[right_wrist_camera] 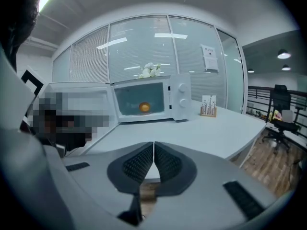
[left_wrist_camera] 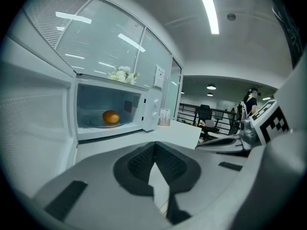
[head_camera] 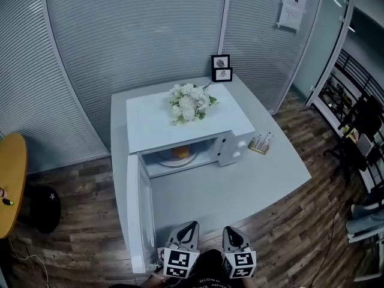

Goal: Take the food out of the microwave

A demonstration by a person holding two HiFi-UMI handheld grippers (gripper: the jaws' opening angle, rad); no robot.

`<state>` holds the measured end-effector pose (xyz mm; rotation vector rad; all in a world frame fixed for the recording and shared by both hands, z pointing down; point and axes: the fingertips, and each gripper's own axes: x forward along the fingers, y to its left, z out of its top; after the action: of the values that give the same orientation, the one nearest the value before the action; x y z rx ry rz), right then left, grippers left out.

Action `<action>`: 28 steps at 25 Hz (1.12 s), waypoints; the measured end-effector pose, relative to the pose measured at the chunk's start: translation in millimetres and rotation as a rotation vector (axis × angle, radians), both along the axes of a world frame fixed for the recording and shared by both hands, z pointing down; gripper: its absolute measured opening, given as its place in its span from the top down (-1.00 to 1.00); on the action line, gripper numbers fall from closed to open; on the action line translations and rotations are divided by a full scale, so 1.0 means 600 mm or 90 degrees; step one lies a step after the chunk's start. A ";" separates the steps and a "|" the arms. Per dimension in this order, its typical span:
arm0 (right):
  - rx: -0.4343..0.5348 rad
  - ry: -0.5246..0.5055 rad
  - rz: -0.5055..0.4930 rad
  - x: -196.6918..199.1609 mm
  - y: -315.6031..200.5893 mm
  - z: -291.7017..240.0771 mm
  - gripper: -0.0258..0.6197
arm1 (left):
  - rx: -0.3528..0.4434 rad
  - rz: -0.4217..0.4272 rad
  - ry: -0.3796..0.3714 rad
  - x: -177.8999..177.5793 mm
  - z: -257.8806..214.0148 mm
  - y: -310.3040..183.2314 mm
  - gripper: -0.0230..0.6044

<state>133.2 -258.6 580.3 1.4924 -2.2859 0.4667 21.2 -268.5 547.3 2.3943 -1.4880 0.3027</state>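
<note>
A white microwave (head_camera: pixel 198 125) stands on the grey table (head_camera: pixel 240 188) with its door (head_camera: pixel 135 212) swung open to the left. Inside, an orange piece of food (head_camera: pixel 180 152) (left_wrist_camera: pixel 111 116) (right_wrist_camera: pixel 144 107) rests on the glass turntable plate (head_camera: pixel 175 159). My left gripper (head_camera: pixel 191 225) (left_wrist_camera: pixel 154 147) and right gripper (head_camera: pixel 231 229) (right_wrist_camera: pixel 153 146) hover side by side at the table's near edge, well short of the microwave. Both are shut with nothing between the jaws.
White flowers (head_camera: pixel 191 102) lie on the microwave's top, with two small framed pictures (head_camera: pixel 221 68) behind. A small wooden holder (head_camera: pixel 261 143) stands right of the microwave. A yellow round table (head_camera: pixel 11 182) is at far left; office chairs (head_camera: pixel 363 125) at right.
</note>
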 end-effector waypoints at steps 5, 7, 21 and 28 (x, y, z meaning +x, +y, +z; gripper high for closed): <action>-0.010 0.002 -0.034 -0.011 -0.030 0.008 0.91 | -0.007 -0.033 0.002 -0.012 0.005 -0.019 0.90; -0.008 0.002 -0.053 -0.017 -0.049 0.004 0.91 | -0.010 -0.054 0.000 -0.021 0.006 -0.029 0.90; -0.005 0.016 -0.167 -0.037 -0.159 -0.006 0.91 | -0.020 -0.181 -0.010 -0.056 0.003 -0.097 0.90; 0.006 0.007 -0.197 -0.053 -0.207 -0.021 0.91 | -0.011 -0.218 -0.015 -0.069 -0.005 -0.119 0.90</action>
<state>101.2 -382.6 567.7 1.1119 -2.4549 0.3562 -20.3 -340.1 544.1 2.0779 -1.8590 0.2623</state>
